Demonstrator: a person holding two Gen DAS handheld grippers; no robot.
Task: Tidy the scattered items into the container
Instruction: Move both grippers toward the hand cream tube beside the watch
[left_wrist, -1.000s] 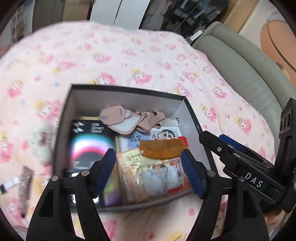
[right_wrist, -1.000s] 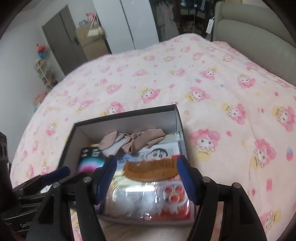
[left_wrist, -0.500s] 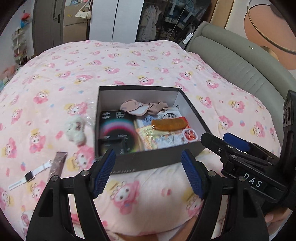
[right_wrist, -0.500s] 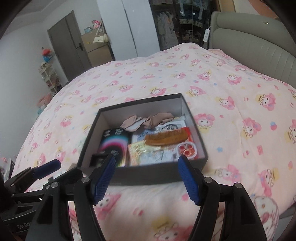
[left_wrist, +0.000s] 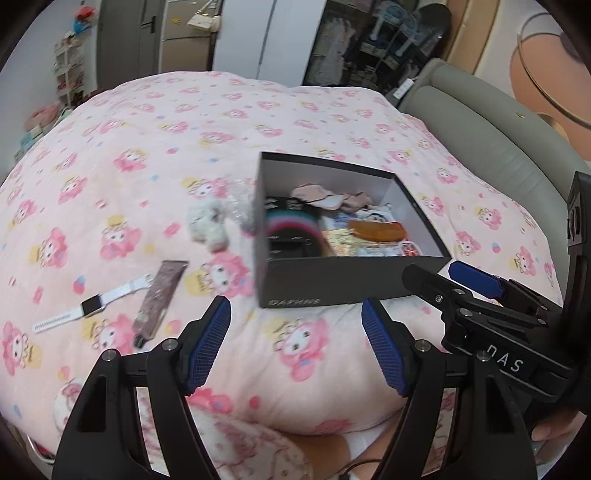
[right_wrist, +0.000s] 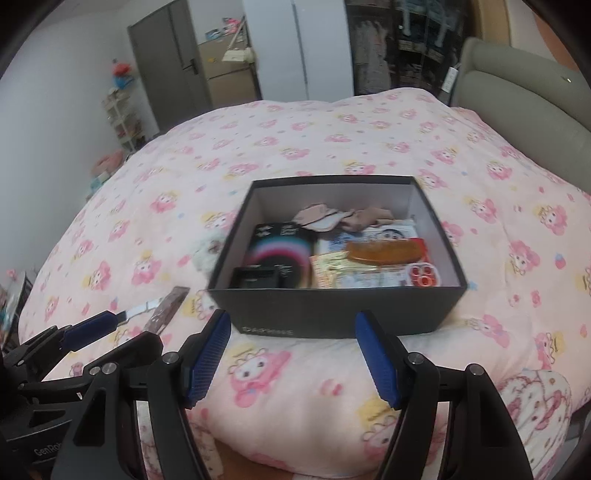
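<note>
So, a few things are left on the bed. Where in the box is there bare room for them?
Little bare floor shows. The box holds a black packet, comb and socks. The only bare strip runs along the back wall behind the socks.

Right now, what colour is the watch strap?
White, on the watch; clearest in the left wrist view.

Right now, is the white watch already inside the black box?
No, the white watch lies on the pink blanket, left of the black box.
</note>
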